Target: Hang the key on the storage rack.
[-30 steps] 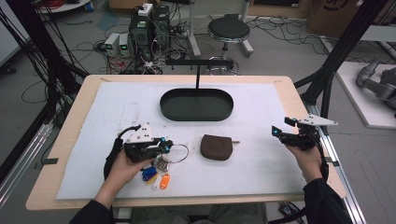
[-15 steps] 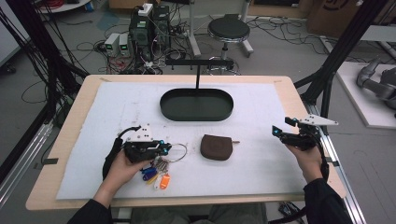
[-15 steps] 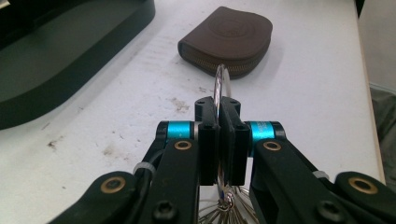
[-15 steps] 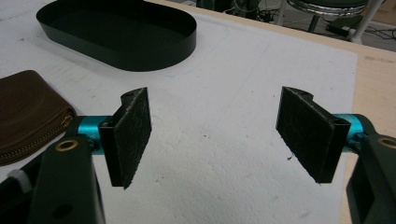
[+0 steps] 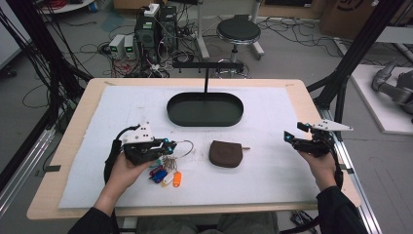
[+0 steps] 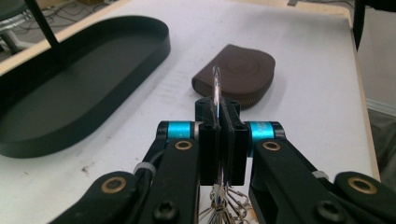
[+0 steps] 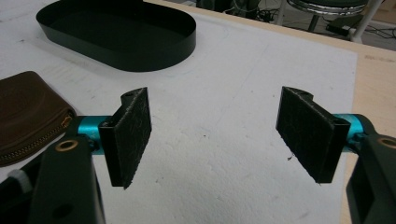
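Left gripper [image 6: 219, 140] clamped on key ring [image 6: 216, 88]; right gripper [image 7: 219, 135] jaws wide apart; brown pouch [image 5: 226, 153] unmarked, no legible writing

Both forearms wear dark sleeves. Each claw, left claw [image 6: 218, 140] and right claw [image 7: 217, 135], is black with cyan barrels, brass-ringed pivots and black screws; grey three-cornered plates on top, black cables trailing.

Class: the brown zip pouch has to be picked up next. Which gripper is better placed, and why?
Right. The right gripper is open and holds nothing, with the brown zip pouch beside it. The left gripper is shut on the metal key ring.
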Motion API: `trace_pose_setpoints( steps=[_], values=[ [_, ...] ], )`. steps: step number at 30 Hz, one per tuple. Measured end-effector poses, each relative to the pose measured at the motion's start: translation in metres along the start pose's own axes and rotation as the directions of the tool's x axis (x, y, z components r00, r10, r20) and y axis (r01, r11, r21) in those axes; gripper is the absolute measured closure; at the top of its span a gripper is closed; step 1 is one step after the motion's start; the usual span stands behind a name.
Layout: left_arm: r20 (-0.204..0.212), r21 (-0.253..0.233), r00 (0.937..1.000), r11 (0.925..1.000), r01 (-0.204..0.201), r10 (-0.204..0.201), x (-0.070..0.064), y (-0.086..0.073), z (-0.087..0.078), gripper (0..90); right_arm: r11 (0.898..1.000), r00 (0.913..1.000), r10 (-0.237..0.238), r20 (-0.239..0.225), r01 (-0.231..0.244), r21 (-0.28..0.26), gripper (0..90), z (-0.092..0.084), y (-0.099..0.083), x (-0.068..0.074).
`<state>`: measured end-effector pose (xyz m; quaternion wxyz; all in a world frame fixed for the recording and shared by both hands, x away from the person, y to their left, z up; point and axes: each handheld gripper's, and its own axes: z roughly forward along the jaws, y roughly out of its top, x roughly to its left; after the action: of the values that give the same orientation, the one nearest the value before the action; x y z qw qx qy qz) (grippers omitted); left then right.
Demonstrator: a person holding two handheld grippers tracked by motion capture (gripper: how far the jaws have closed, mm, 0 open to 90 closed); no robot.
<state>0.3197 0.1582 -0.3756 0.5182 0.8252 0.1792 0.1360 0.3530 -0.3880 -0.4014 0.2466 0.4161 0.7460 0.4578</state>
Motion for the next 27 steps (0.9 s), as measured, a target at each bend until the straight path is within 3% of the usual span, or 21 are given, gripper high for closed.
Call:
trace_pose_setpoints(
  steps=[14, 27],
  values=[
    [-0.054, -0.083, 0.9973, 0.9951, -0.054, 0.049, 0.005, 0.035, -0.017, 86.2, 1.000, 1.0000, 0.008, 0.001, -0.008, 0.004, 27.0, 0.000, 0.000, 0.000],
    [-0.107, -0.099, 0.9938, 0.9941, -0.043, 0.032, 0.025, 0.059, -0.015, 86.3, 1.000, 0.9999, 0.011, 0.002, -0.011, 0.000, 27.0, -0.001, 0.000, -0.001]
  ],
)
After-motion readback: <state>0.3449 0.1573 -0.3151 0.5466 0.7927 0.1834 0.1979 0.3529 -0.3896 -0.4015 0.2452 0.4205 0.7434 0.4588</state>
